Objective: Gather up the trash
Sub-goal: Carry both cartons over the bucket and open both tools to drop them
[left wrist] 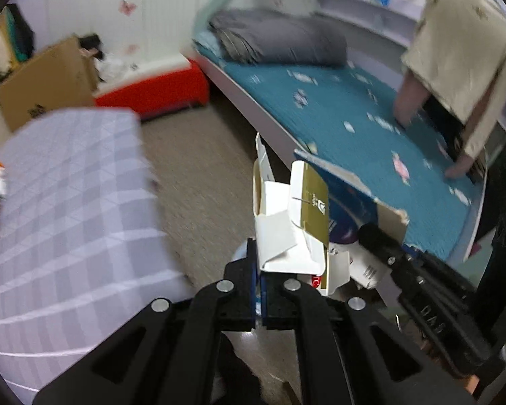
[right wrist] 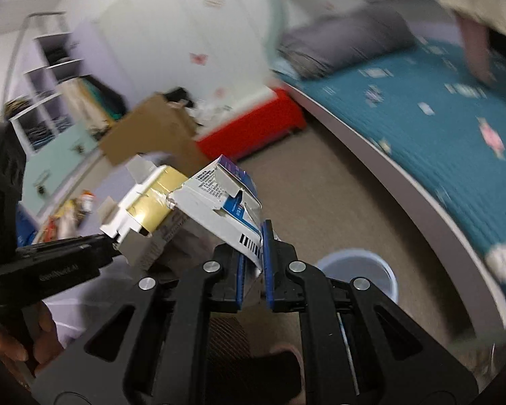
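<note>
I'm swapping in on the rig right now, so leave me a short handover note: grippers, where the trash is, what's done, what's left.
Left gripper: shut on the white-and-gold carton.
Right gripper: shut on the torn blue-and-white box.
Both pieces are held side by side in the air beside the bed.
A pale bin stands on the carpet just beyond the right gripper.
Done: both pieces picked up.
Left: probably drop them into the bin.

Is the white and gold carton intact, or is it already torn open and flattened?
Torn open. The white and gold carton shows loose unfolded flaps and ragged edges, and the left tool is shut on one flap. It looks crumpled, not fully flat.
</note>
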